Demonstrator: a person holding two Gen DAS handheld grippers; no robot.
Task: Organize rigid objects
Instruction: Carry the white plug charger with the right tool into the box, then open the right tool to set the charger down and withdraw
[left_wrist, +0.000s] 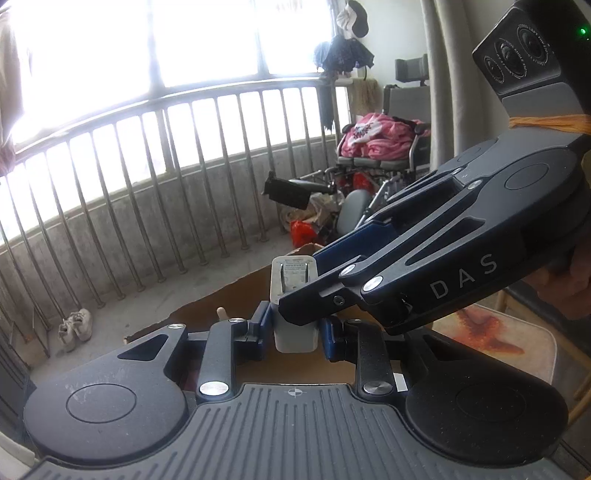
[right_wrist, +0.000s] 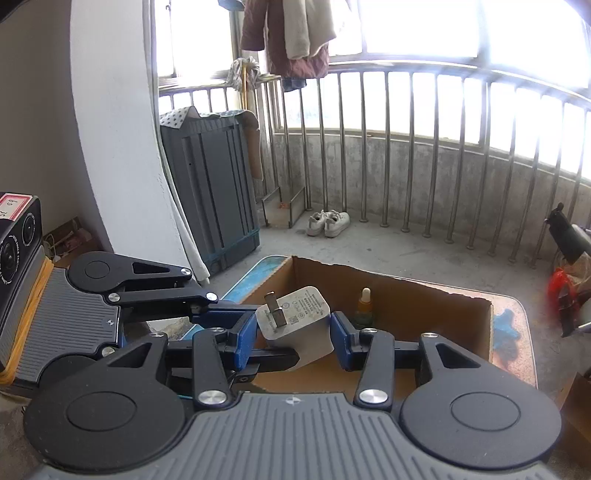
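A white plug-in charger (left_wrist: 293, 295) with two metal prongs is held in the air above an open cardboard box (right_wrist: 410, 288). In the left wrist view my left gripper (left_wrist: 295, 326) has its blue pads near the charger's lower sides, with small gaps showing. My right gripper (left_wrist: 314, 275) comes in from the right, and its fingers clamp the charger's upper part. In the right wrist view the charger (right_wrist: 295, 321) sits tilted between the right gripper (right_wrist: 293, 332) pads. The left gripper (right_wrist: 236, 317) reaches in from the left. A small amber dropper bottle (right_wrist: 365, 304) stands inside the box.
The box sits on a small table (right_wrist: 517, 332) with a blue and orange top. A metal railing (right_wrist: 406, 147) runs around the balcony. White shoes (right_wrist: 328, 223) lie on the floor. A grey cabinet (right_wrist: 214, 192) stands left; a wheelchair with pink cloth (left_wrist: 373, 140) stands right.
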